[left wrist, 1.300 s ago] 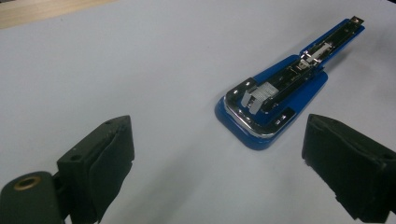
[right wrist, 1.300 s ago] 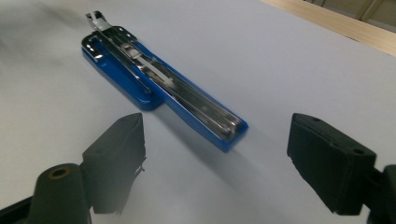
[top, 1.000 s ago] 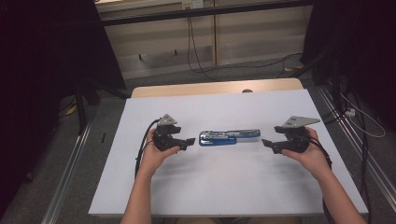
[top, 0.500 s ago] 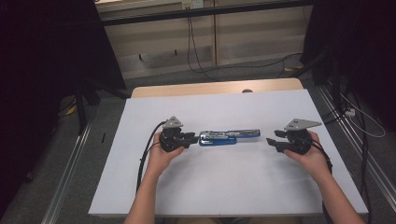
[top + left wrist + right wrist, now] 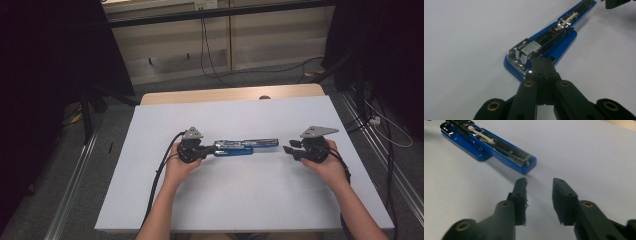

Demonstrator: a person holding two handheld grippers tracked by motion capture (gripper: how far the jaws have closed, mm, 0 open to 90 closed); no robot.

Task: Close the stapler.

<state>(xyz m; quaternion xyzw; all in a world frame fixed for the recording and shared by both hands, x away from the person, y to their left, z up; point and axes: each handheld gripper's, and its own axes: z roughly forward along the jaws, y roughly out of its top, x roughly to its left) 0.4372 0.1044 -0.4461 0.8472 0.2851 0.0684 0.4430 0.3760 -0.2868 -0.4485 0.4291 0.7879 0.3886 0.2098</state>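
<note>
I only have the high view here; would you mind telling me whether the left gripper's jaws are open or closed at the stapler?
Observer: In the left gripper view, the left gripper has its jaws together, tips at the hinge end of the blue stapler.
Operator: Thank you. Is the stapler folded shut?
Observer: No, it lies opened out flat, its metal staple channel facing up.
Operator: And the right gripper?
Observer: The right gripper is open, jaws apart, short of the stapler's far end and not touching it.
</note>
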